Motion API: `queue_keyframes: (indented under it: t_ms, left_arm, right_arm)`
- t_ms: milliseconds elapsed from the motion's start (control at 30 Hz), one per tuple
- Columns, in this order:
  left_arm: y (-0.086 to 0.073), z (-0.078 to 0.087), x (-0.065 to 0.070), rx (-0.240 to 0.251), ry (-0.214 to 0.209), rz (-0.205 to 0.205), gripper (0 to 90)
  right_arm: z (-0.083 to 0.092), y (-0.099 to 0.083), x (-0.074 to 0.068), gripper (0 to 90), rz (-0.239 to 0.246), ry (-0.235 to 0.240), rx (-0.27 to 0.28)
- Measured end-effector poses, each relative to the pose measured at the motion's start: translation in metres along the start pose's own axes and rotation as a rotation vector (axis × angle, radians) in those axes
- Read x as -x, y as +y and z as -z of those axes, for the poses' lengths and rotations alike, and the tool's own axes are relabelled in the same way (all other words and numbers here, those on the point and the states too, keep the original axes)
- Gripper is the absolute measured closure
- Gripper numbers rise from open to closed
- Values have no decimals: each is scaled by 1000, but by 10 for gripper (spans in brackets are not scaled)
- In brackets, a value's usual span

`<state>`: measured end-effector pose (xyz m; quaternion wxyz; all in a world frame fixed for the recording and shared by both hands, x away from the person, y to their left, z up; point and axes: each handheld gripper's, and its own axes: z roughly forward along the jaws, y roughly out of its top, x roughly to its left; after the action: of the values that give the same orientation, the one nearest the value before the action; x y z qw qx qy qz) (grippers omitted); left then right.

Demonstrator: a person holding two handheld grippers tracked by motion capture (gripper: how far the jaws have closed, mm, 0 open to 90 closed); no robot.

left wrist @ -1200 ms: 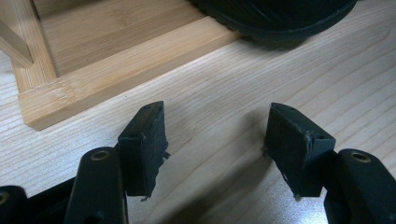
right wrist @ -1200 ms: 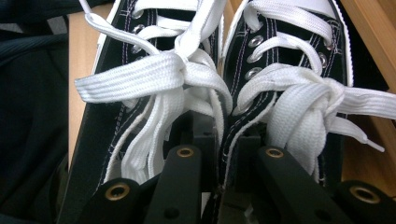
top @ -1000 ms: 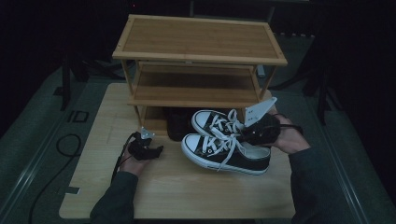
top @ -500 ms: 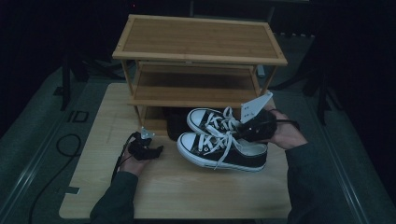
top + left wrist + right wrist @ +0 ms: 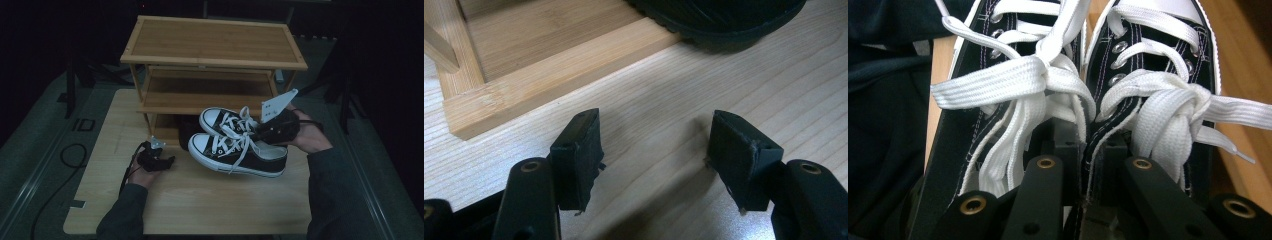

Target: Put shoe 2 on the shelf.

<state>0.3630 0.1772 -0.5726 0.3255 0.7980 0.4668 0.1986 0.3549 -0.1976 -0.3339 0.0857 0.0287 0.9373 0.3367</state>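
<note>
The pair of sneakers (image 5: 235, 145), pinched together by their inner collars in the right gripper (image 5: 1083, 165), has shifted leftward and hangs tilted just in front of the bamboo rack (image 5: 212, 60), toes toward its lowest shelf. Shelving appears imminent. The left gripper (image 5: 654, 145) rests beside the rack, jaws spread, holding nothing.

You see the high view dim and murky, blackness ringing the pale table (image 5: 200, 200), while both gripper views are brighter and sharp at mid-distance, soft shadows under the left gripper's pads (image 5: 576, 157) and nearest white laces (image 5: 1013, 90) slightly blurred.
</note>
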Motion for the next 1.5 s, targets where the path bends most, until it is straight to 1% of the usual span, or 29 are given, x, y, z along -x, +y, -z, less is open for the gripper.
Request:
queue_keyframes:
  t_ms: [167,233,300,500,633,733,967,1167,1333,1500]
  left_arm:
    - [0,0,0,0,0,0,385]
    - [0,0,0,0,-1,-1,385]
    - [0,0,0,2,0,1,385]
    - [0,0,0,0,-1,-3,385]
    - [0,0,0,-1,-1,-3,384]
    - [0,0,0,0,-1,-3,385]
    - [0,0,0,1,-2,-4,385]
    - [0,0,0,0,-3,-5,383]
    - [0,0,0,1,-4,-5,382]
    - [0,0,0,1,-3,-4,381]
  right_arm:
    - [4,7,5,840,-5,-18,16]
    - [6,10,7,841,-10,-28,9]
    - [8,13,9,841,-16,-49,2]
    - [12,16,18,841,-57,-95,12]
    - [9,17,26,841,-115,-129,5]
    - [5,19,31,841,-145,-159,-11]
    - [-3,22,41,837,-232,-223,-8]
    - [-10,25,47,837,-280,-283,-6]
    - [-13,27,52,837,-324,-314,2]
    - [-16,29,54,837,-364,-366,5]
